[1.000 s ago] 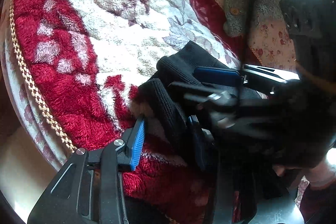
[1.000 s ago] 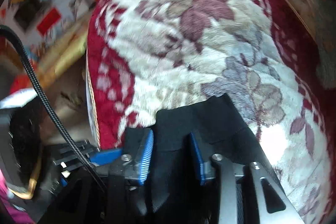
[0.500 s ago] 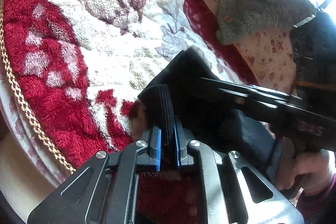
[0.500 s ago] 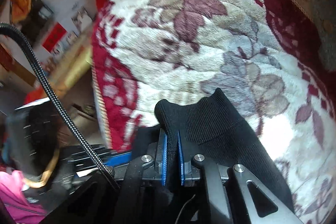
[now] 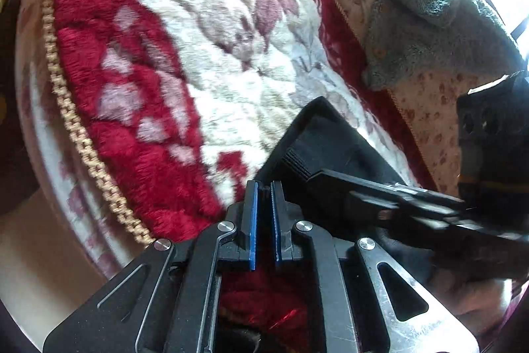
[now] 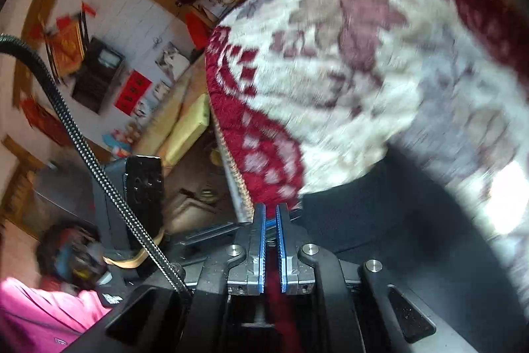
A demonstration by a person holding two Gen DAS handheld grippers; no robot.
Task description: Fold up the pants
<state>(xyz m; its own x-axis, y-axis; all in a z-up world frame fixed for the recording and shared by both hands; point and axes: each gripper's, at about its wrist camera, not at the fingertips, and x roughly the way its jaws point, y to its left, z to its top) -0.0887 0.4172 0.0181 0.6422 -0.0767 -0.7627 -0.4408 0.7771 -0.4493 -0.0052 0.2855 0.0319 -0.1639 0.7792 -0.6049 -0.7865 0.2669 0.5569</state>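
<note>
The black pants (image 5: 334, 141) lie on a red and white flowered plush blanket (image 5: 198, 55). My left gripper (image 5: 264, 187) is shut, its blue pads pinching the pants' edge at the tips. The right gripper's fingers (image 5: 363, 191) cross the left wrist view at right, over the pants. In the right wrist view my right gripper (image 6: 270, 209) is shut with red blanket showing between the pads; the pants (image 6: 380, 214) lie just right of it, and I cannot tell whether it still holds cloth. That view is blurred.
A grey-green fleece garment (image 5: 429, 22) lies on a flowered sheet (image 5: 429, 108) at the far right. The blanket's gold braided edge (image 5: 66, 108) runs down the left. The left gripper's body (image 6: 139, 187) and a room with furniture show left of the blanket.
Both grippers have closed from open onto the pants' waistband. Since then they have pulled back toward the blanket's near edge; the right view has swung left and blurred.
</note>
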